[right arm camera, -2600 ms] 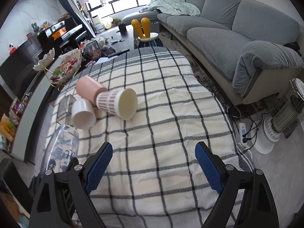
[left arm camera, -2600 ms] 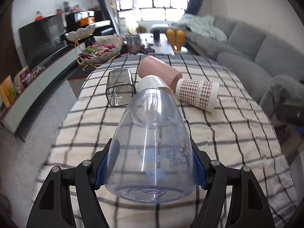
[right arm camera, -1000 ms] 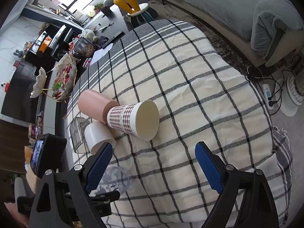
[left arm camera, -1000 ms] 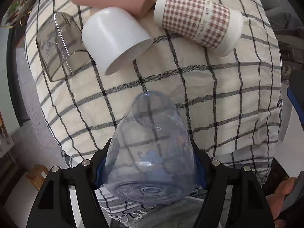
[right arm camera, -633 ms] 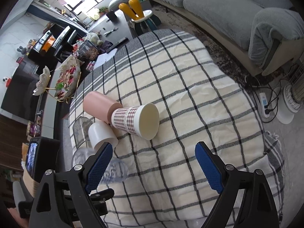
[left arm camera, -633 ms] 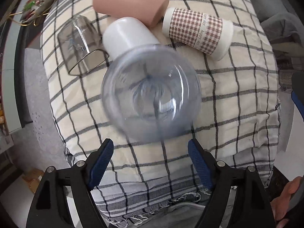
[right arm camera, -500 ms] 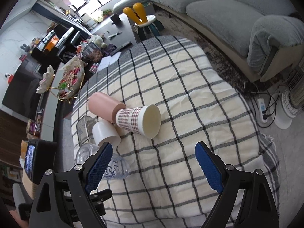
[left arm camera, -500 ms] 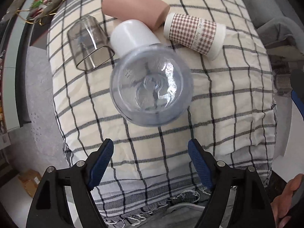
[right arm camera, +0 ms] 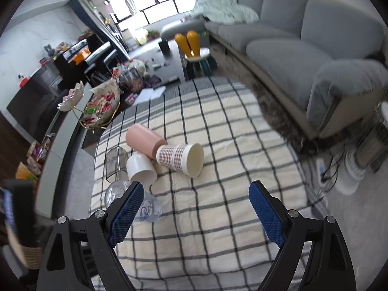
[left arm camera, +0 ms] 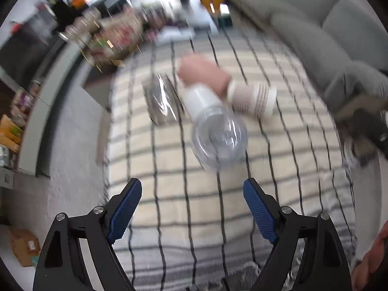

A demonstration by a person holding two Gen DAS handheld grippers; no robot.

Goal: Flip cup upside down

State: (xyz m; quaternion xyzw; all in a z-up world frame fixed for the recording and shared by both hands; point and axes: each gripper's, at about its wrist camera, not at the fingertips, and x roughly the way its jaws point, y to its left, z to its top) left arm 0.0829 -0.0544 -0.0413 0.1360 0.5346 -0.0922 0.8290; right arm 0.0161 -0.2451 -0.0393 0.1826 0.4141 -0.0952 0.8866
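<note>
A clear plastic cup with blue print (left arm camera: 219, 140) stands upside down on the checked cloth, its base toward the camera; the left wrist view is blurred by motion. It also shows in the right wrist view (right arm camera: 145, 205), partly behind a finger. My left gripper (left arm camera: 191, 211) is open and empty, back from the cup. My right gripper (right arm camera: 194, 208) is open and empty above the cloth. A white cup (right arm camera: 141, 167), a pink cup (right arm camera: 144, 138), a checked paper cup (right arm camera: 180, 158) and a clear glass (right arm camera: 114, 160) lie on their sides beyond it.
The checked cloth (right arm camera: 230, 181) covers a table. A grey sofa (right arm camera: 303, 48) runs along the right. A snack stand (right arm camera: 99, 106) and a dark cabinet are at the far left. A heater and cables (right arm camera: 359, 160) stand on the floor at the right.
My left gripper let go of the clear cup, which now stands upside down on the cloth, and pulled back and tilted up. The right gripper stayed open and shifted its view slightly.
</note>
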